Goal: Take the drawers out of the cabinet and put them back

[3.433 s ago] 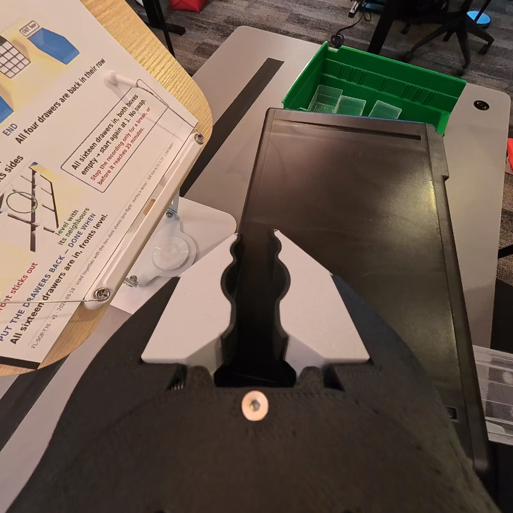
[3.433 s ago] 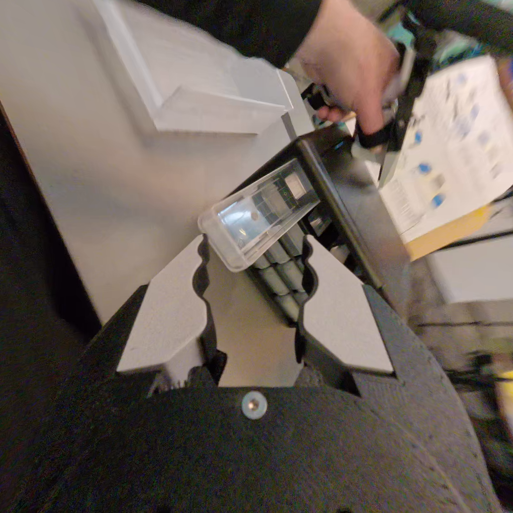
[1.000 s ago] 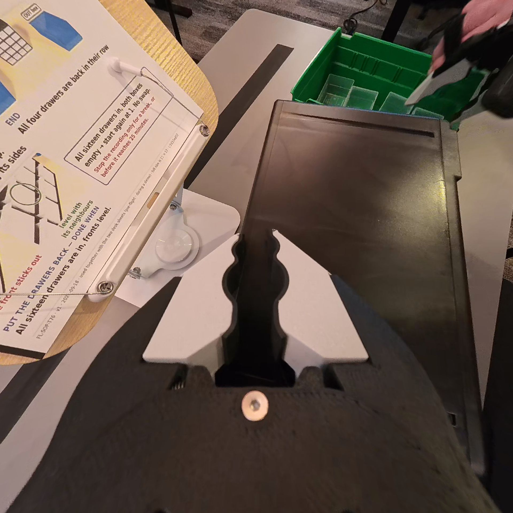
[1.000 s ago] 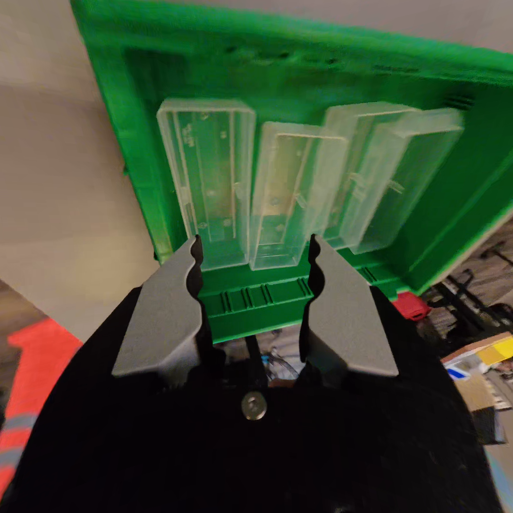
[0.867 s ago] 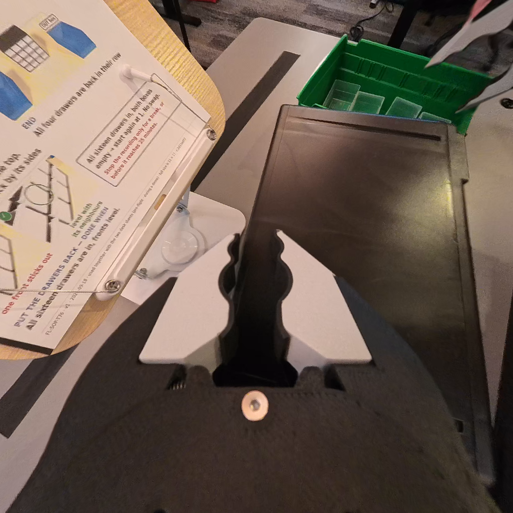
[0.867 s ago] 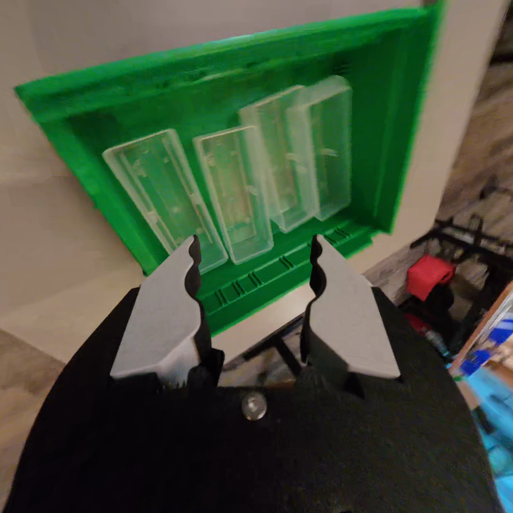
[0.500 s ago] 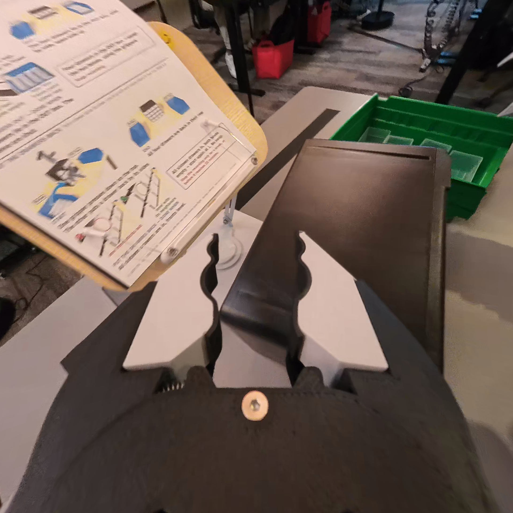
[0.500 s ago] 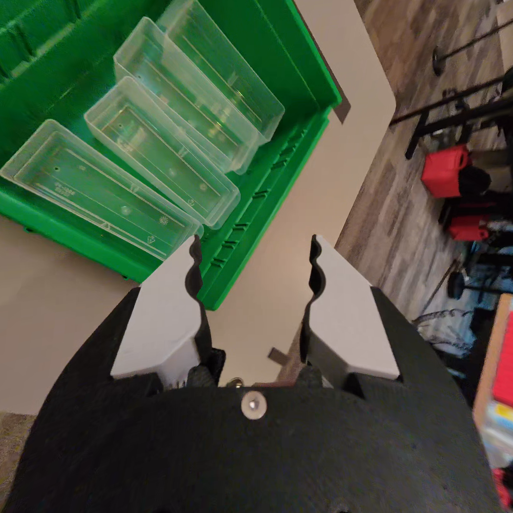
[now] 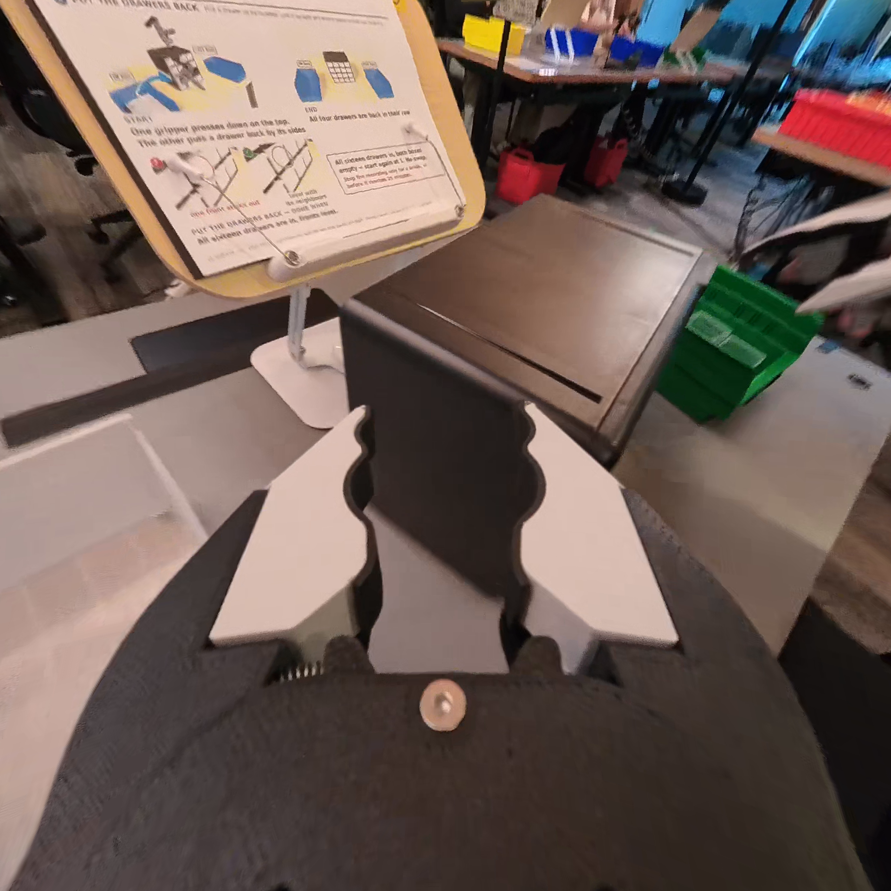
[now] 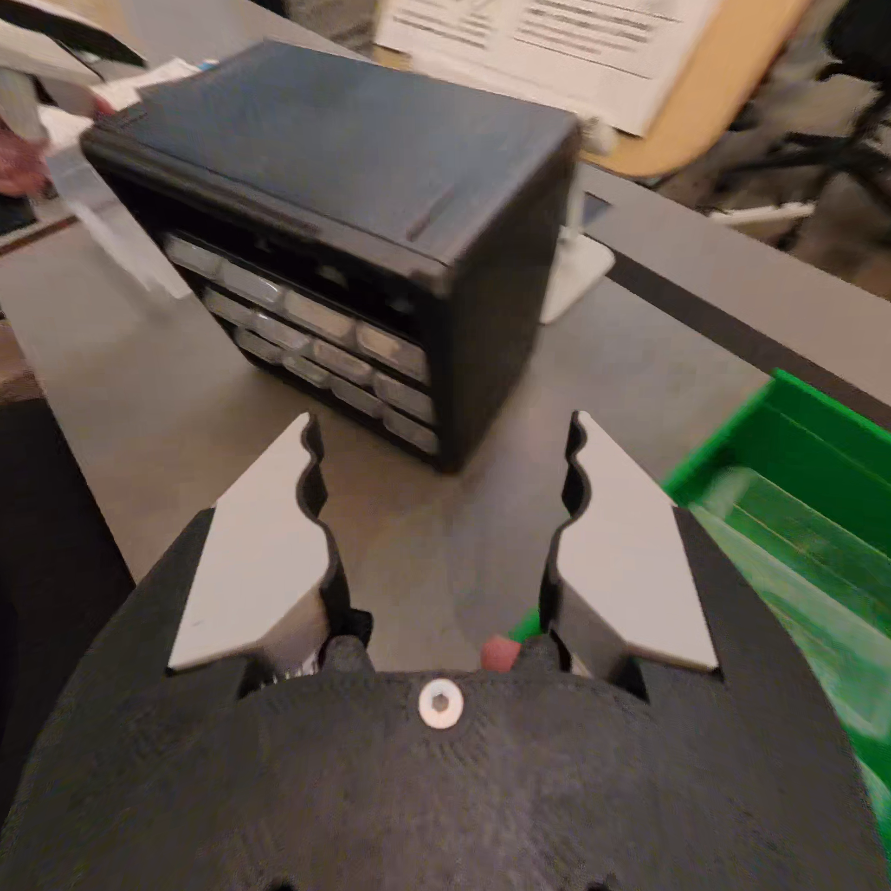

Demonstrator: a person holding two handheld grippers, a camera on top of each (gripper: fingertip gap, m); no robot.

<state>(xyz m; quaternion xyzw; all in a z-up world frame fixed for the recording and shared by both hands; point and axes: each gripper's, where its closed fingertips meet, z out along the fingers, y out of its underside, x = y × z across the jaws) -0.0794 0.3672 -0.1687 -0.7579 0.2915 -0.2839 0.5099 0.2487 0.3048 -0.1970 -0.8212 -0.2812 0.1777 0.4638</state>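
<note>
Drawers (image 10: 313, 313) of clear plastic fill the three lower rows of the black cabinet (image 10: 337, 159); the top row appears empty. More drawers lie in the green bin (image 10: 795, 506) at the near right. We hold the right gripper (image 10: 443, 463) released, empty, aimed at the cabinet front. We hold the left gripper (image 9: 446, 463) also spread and empty, beside the cabinet's side wall. We judge each drawer light, thin-walled, smooth and prone to slip or crack. We grasp it by its two long sides with moderate force, while bracing the cabinet top against tipping.
</note>
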